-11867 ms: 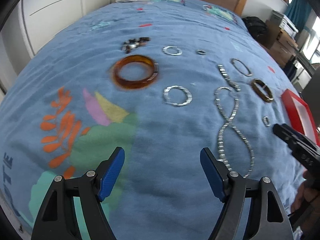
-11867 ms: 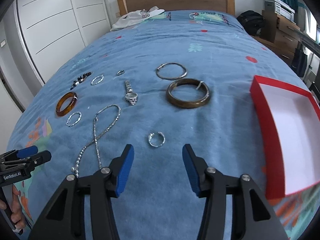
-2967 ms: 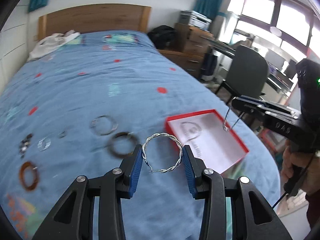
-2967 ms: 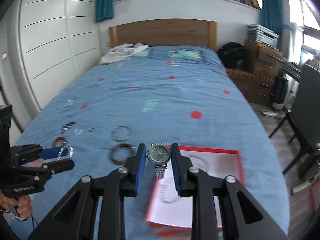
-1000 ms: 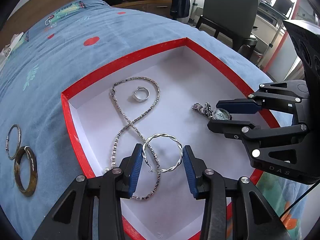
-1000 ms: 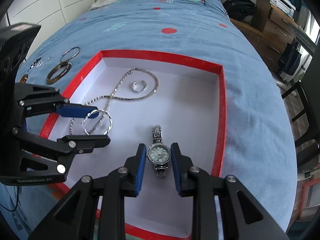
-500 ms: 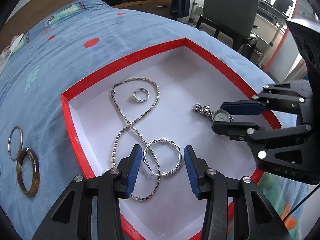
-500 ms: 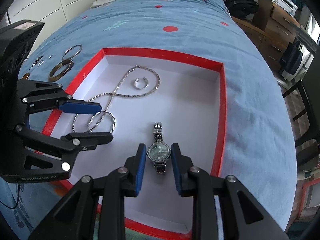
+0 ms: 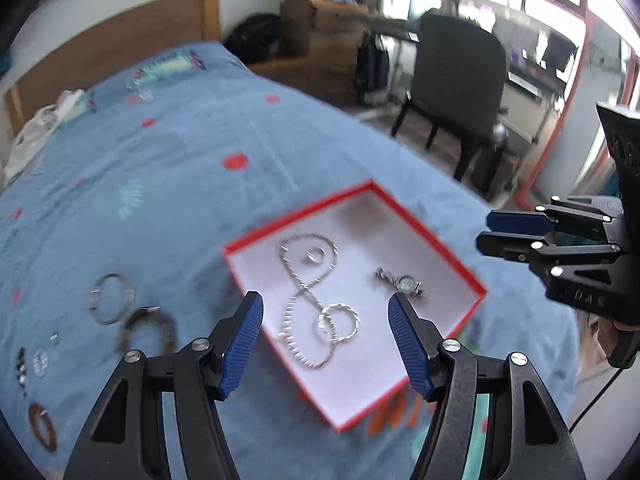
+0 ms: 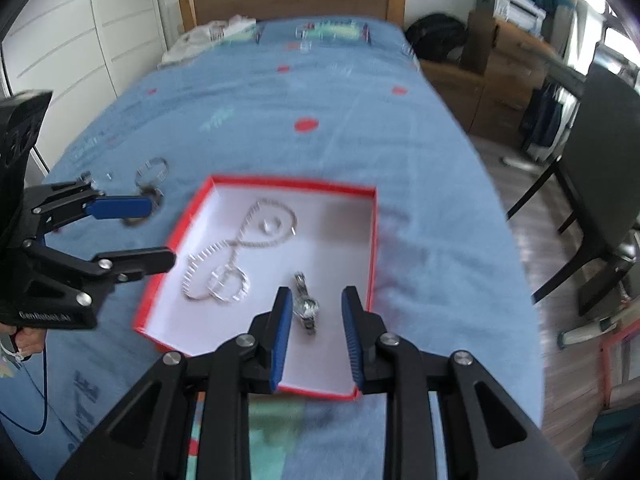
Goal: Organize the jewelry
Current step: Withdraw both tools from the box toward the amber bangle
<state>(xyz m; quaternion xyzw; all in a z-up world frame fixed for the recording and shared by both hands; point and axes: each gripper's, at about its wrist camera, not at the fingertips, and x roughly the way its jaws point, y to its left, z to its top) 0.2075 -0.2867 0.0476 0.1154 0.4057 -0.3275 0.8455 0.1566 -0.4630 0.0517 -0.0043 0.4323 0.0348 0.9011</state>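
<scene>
We hold the left tool (image 9: pixel 325 302) above the red box (image 9: pixel 298 216). Its jaws are opening and nothing is between them. The right tool (image 10: pixel 316 294) has its jaws only narrowly parted and pinches nothing; the watch (image 9: pixel 404 282) seen through the gap lies flat in the box below.

In the box we count four pieces:
- one chain necklace (image 9: pixel 298 288), looped in a figure eight
- one small ring (image 9: pixel 314 255), inside its upper loop
- one twisted silver bracelet (image 9: pixel 340 322), resting across its lower loop
- the one watch, apart to the right

Out on the bed (image 9: pixel 180 168) we count three bangles. A thin silver bangle (image 9: pixel 110 298) lies just beside a brown bangle (image 9: pixel 146 328), and an amber bangle (image 9: pixel 42 426) lies well apart near the frame's edge. A few small pieces lie near that edge too, but they are too blurred to count.

We judge the bangles to be stiff, smooth and light, and the brown and amber ones perhaps brittle. We think they are best pinched across one side of the band, with one pad inside the hoop. The soft blanket should give a little under the lower pad.
</scene>
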